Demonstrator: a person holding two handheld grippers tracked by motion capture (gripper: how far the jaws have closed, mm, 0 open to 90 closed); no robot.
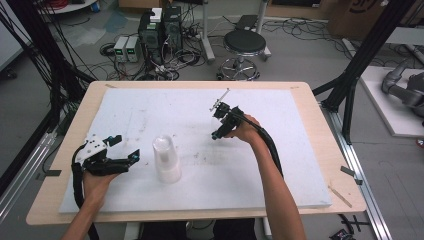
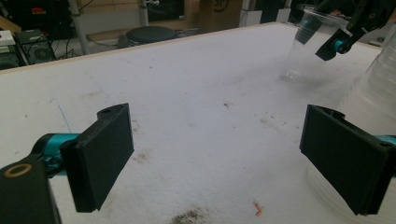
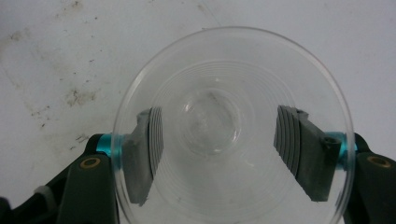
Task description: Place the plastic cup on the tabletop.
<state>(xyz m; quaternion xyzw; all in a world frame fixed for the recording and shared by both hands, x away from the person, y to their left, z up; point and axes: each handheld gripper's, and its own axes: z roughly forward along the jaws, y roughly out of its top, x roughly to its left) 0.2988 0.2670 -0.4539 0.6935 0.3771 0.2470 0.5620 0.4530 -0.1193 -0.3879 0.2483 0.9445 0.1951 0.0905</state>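
Clear cup at the right gripper, stack of cups near the left gripper

The right gripper [image 1: 220, 121] sits over a single clear cup [image 3: 229, 126] beyond and to the right of the cup stack [image 1: 166, 159]; its jaws stand either side of the cup, though whether they press it I cannot tell. Just left of the stack on the white board [image 1: 150, 107], the left gripper [image 1: 126, 148] has its jaws wide apart, holding nothing.
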